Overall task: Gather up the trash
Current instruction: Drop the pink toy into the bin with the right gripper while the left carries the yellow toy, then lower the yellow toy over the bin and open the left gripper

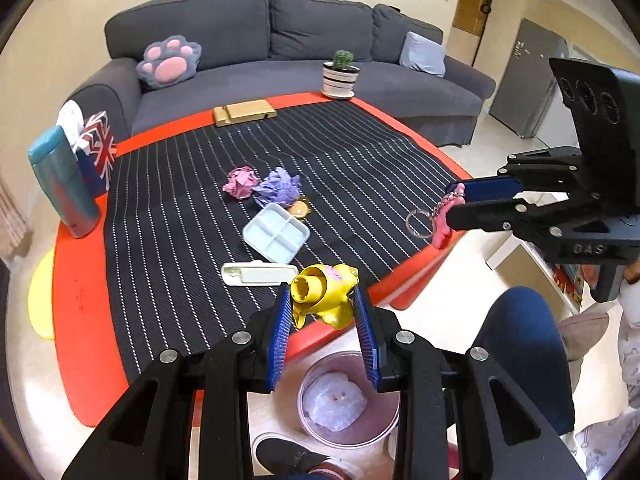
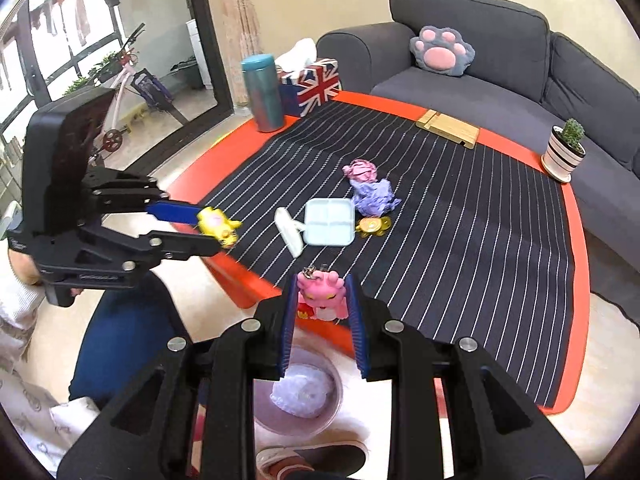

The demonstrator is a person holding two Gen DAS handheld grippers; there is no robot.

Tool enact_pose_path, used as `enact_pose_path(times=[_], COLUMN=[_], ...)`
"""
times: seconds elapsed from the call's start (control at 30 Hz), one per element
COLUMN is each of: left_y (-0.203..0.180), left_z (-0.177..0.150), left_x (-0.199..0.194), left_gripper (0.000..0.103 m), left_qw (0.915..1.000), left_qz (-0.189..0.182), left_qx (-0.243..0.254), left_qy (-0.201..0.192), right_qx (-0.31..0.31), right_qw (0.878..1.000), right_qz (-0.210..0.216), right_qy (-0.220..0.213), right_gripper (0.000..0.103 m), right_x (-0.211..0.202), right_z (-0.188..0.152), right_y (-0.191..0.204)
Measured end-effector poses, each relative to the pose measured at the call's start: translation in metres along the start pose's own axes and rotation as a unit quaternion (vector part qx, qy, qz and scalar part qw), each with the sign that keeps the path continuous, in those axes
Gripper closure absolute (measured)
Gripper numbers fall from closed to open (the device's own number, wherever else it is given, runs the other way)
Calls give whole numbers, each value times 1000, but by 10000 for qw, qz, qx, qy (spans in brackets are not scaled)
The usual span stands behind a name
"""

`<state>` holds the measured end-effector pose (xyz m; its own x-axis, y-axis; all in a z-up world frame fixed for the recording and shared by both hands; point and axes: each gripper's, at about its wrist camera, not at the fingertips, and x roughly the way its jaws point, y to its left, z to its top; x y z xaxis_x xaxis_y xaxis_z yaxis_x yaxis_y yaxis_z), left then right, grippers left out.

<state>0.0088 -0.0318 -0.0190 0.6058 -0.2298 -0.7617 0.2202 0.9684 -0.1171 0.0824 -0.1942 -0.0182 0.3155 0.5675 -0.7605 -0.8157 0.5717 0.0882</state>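
A teal cylindrical flask (image 1: 64, 184) is standing at the table's nine o'clock edge in the left wrist view, with a Union Jack tissue box (image 1: 98, 152) just beside it and white tissue poking out of its top. Toward the middle of the black pinstriped cloth (image 1: 360, 152), a pale blue four-compartment plastic tray (image 1: 276, 233) is lying with nothing in its compartments. At twelve o'clock a striped white pot (image 1: 340, 79) is holding a small green cactus. Below the table's six o'clock edge, a translucent round bin (image 1: 348, 394) is sitting on the floor with a crumpled pale wad inside it.

A gold trinket (image 1: 299, 209) is partly tucked behind the tray's far corner, so its form is hard to make out. A white flat plastic piece (image 1: 258, 273) is lying at the tray's near side. A dark shoe (image 1: 288, 458) is being cut off at the frame's bottom, and the bin's near rim is hidden behind the gripper fingers.

The left gripper (image 1: 324, 312) is pinching a yellow plastic animal toy (image 1: 326, 294) between its blue pads, above the table's near edge. The right gripper (image 2: 322, 300) is clamping a pink figurine keychain (image 2: 322, 294), its metal ring (image 1: 420, 224) dangling at three o'clock in the left wrist view.

The trash, a pink crumpled paper ball (image 1: 241, 182) and a purple crumpled paper ball (image 1: 278, 187), is lying touching near the cloth's centre.
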Motion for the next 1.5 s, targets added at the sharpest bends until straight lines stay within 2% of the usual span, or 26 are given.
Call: enact_pose_path(times=[0.3,0.7,0.73,0.77,0.83,0.9,0.93,1.27,1.5], left_y=[-17,-22,-22,-22,-23,-23,-23,-29,-37], left_z=[-15,-31,-31,-32,-32,-33,-34,-36,-40], left_x=[-15,-24,-24,-23,-23,-23,-23,-19,-16], left_gripper=[72,72,72,72,72,72,72,72,72], left_qw=[9999,9998,9998,9998,9998,9998,9998,9996,9992], left_qz=[-66,-181,-183,-183,-176,-181,-180,-269,-358], left_qx=[88,16,13,9,16,15,15,54,97], left_qy=[-64,-43,-42,-38,-29,-20,-10,60,127], right_qx=[-47,12,19,39,104,191,234,444,560], right_qw=[9998,9977,9975,9975,9980,9982,9984,9984,9983], right_qz=[185,620,645,652,598,551,494,331,125], right_qy=[73,290,281,260,174,140,131,70,-17], right_gripper=[79,78,71,48,28,24,18,11,10], right_x=[-17,-8,-8,-8,-9,-9,-9,-15,-25], right_z=[-31,-57,-57,-57,-56,-55,-55,-58,-63], right_y=[29,49,50,50,47,44,42,31,24])
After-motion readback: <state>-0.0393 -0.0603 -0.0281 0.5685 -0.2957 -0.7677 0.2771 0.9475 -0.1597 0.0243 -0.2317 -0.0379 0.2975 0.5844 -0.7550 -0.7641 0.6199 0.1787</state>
